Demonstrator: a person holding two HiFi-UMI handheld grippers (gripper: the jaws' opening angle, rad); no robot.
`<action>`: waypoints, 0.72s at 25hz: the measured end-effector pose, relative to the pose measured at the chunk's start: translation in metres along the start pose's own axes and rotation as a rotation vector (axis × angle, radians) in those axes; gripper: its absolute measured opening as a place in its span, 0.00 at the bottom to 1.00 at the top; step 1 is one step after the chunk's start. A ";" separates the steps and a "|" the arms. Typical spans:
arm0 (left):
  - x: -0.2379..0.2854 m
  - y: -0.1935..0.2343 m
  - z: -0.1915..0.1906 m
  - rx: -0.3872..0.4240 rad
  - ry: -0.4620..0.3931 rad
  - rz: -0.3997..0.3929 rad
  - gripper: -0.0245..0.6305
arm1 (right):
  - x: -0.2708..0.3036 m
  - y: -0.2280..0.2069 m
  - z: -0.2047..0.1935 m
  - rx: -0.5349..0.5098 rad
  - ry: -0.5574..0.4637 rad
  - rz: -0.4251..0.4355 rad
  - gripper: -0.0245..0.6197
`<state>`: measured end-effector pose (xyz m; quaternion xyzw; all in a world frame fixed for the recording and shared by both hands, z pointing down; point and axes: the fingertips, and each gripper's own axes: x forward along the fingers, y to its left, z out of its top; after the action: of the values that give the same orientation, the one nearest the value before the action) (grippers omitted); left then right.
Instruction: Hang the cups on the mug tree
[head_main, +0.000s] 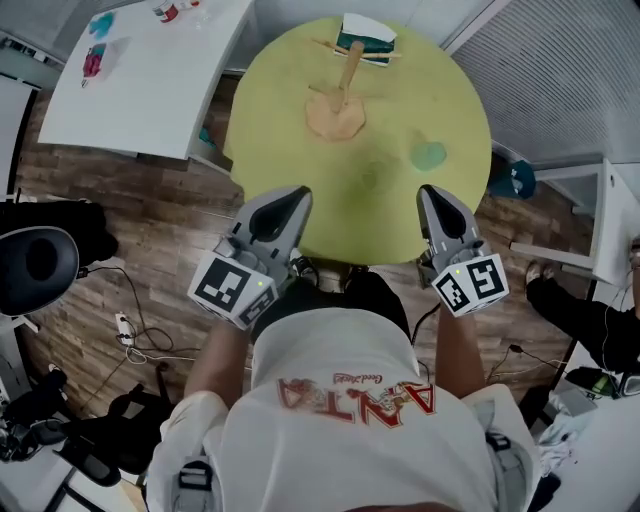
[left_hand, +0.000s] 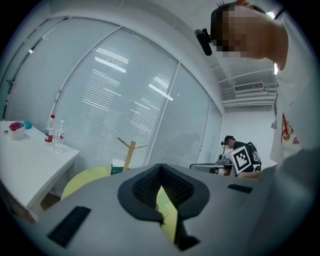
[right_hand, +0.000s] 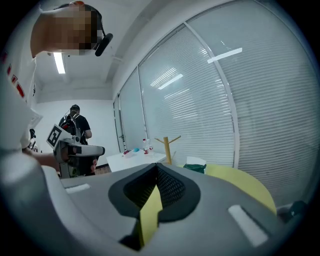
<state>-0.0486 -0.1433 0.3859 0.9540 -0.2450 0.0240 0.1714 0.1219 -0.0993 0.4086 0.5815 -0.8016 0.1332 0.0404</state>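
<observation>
The person is wearing a white short-sleeved shirt (head_main: 340, 440) that is showing red lettering (head_main: 355, 395) across the chest, and dark trousers (head_main: 350, 292) below it. Grey straps (head_main: 195, 475) with buckles are running over both shoulders. A small black camera (left_hand: 202, 41) is sitting at the head. The left gripper (head_main: 290, 195) and the right gripper (head_main: 432, 192) are each showing a smooth grey tapering shell, black ribbed lining inside, and a white cube (head_main: 232, 285) bearing black square markers.

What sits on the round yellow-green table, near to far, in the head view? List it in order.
Translucent greenish cup → wooden mug tree on its flat base → dark green box with white top at the far edge.
</observation>
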 end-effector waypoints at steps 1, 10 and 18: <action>0.004 0.000 -0.002 -0.001 0.006 -0.003 0.05 | -0.001 -0.005 -0.002 0.005 0.004 -0.005 0.04; 0.048 -0.014 -0.001 -0.004 0.033 0.059 0.05 | 0.007 -0.056 -0.035 0.008 0.070 0.081 0.04; 0.071 -0.015 -0.018 -0.032 0.057 0.150 0.05 | 0.026 -0.090 -0.128 0.051 0.289 0.207 0.19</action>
<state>0.0218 -0.1574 0.4073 0.9290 -0.3114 0.0599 0.1911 0.1869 -0.1163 0.5525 0.4714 -0.8394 0.2391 0.1266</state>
